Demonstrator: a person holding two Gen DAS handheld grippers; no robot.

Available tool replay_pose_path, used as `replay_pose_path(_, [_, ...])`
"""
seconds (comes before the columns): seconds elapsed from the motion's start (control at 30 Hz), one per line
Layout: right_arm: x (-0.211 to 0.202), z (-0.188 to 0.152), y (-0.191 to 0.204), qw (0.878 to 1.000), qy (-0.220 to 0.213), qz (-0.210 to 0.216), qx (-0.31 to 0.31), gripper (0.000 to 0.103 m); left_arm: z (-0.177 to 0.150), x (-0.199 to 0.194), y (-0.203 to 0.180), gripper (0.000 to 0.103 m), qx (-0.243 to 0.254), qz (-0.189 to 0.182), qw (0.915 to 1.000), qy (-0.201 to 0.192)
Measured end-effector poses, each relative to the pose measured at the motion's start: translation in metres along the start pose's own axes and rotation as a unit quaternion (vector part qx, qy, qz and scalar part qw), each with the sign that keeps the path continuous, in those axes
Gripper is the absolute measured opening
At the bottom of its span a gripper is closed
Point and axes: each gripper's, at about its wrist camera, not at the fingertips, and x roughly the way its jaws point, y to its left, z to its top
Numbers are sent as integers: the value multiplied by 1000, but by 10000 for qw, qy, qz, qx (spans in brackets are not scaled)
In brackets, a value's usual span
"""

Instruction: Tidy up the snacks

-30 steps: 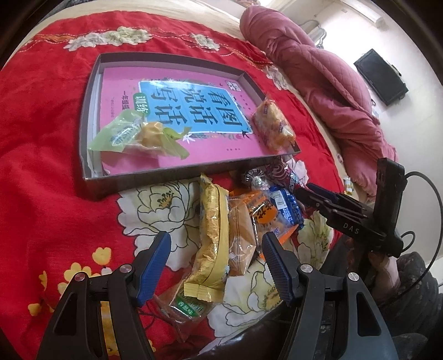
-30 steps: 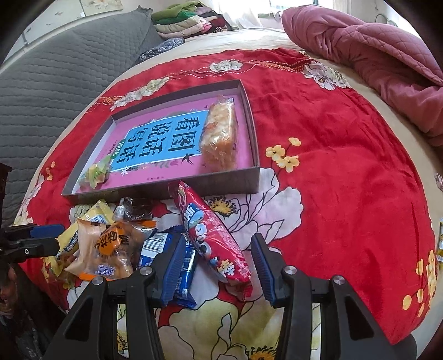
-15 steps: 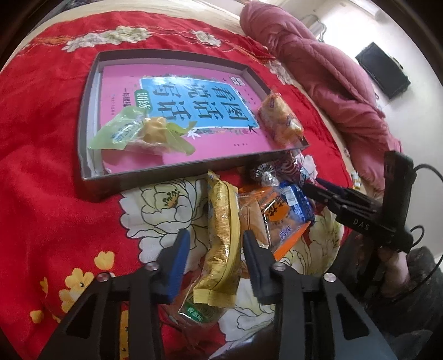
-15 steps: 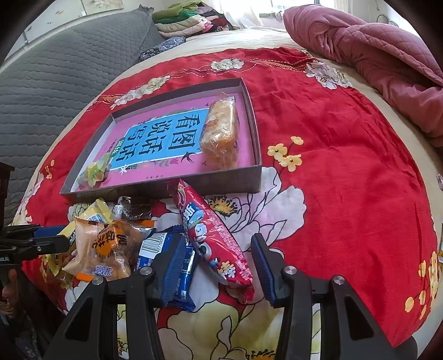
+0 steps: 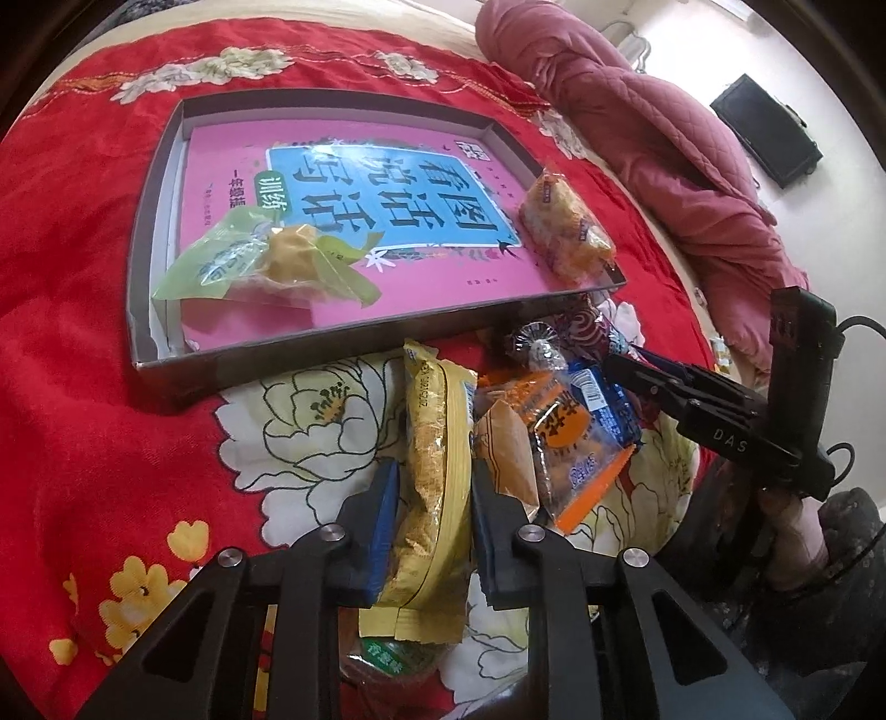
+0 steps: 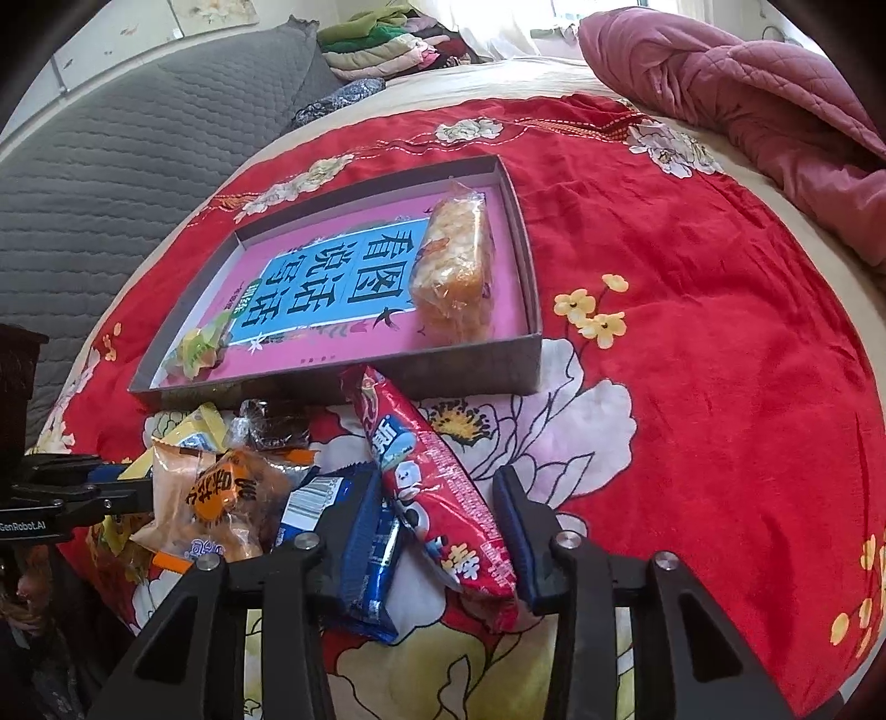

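Observation:
A grey tray [image 5: 166, 365] [image 6: 520, 365] with a pink book in it lies on the red bedspread. It holds a green-wrapped snack [image 5: 266, 266] [image 6: 196, 351] and an orange cake pack [image 5: 565, 232] [image 6: 454, 271]. In front of the tray lies a pile of loose snacks. My left gripper [image 5: 434, 482] is shut on a long yellow packet [image 5: 437, 476]. My right gripper [image 6: 437, 498] is open around a red packet [image 6: 437, 487], with a blue packet [image 6: 371, 554] beside its left finger. An orange-label snack [image 5: 565, 437] [image 6: 221, 504] lies between the two grippers.
A crumpled dark red quilt [image 5: 637, 133] [image 6: 764, 105] lies at the far right of the bed. A grey quilted headboard [image 6: 122, 144] and folded clothes [image 6: 387, 44] stand behind. The bed edge is close beneath both grippers.
My left gripper has closed from wide open onto the yellow packet. The right gripper has stayed open around the red packet.

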Motion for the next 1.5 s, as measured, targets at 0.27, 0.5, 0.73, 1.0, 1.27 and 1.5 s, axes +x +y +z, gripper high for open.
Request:
replay_pose_path(0.27, [0,1,-2,9998,-70,-156,-42,39,3,5,2,25,-88,29,10000,-17])
replay_pose_path(0.5, [3,1,2,9998,-26,99,-182,30,7,11,5,25,-171,8,9999,-6])
replay_pose_path(0.73, [-2,0,12,9985,-41,417,-362,23,7,4,2,20,-92,-95,9998,-133])
replay_pose_path(1.0, [-13,-3,16,9982,-87,545,-235,22,6,-11,2,20,-133,-174,9992,-332])
replay_pose_path(1.27, [-25,2,19,9969,-260,736,-41,22,7,-37,0,20,-130,-152,9971,-728])
replay_pose_path(1.5, [-31,6,26,9958,-385,827,-107,22,7,-47,7,20,-230,-62,9951,-962])
